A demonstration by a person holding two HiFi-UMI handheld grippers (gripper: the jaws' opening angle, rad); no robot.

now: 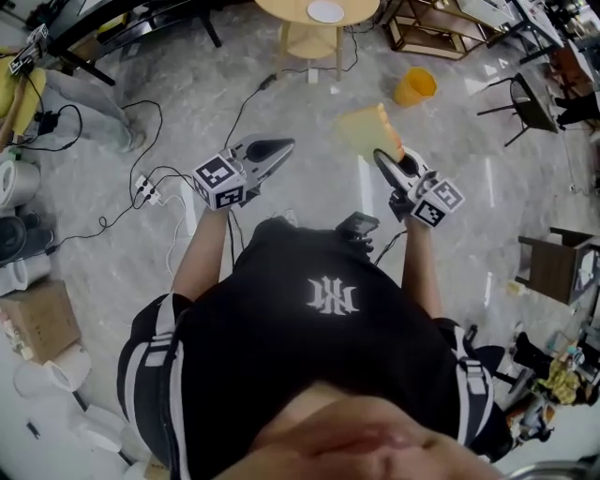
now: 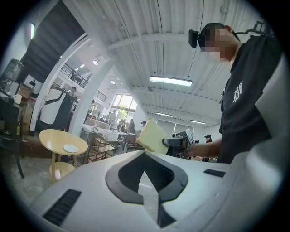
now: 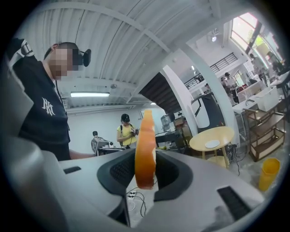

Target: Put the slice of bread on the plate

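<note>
A pale slice of bread stands on edge between the jaws of my right gripper, which is shut on it; in the right gripper view its orange crust faces the camera. The left gripper view shows the same slice held out to the side. My left gripper is held level beside it, shut and with nothing in it. The white plate lies on a round wooden table ahead, also in the left gripper view and in the right gripper view.
A yellow bin stands on the floor right of the table. Cables and a power strip trail at the left. A wooden rack, a chair and a dark stool line the right. A person in a yellow shirt stands behind.
</note>
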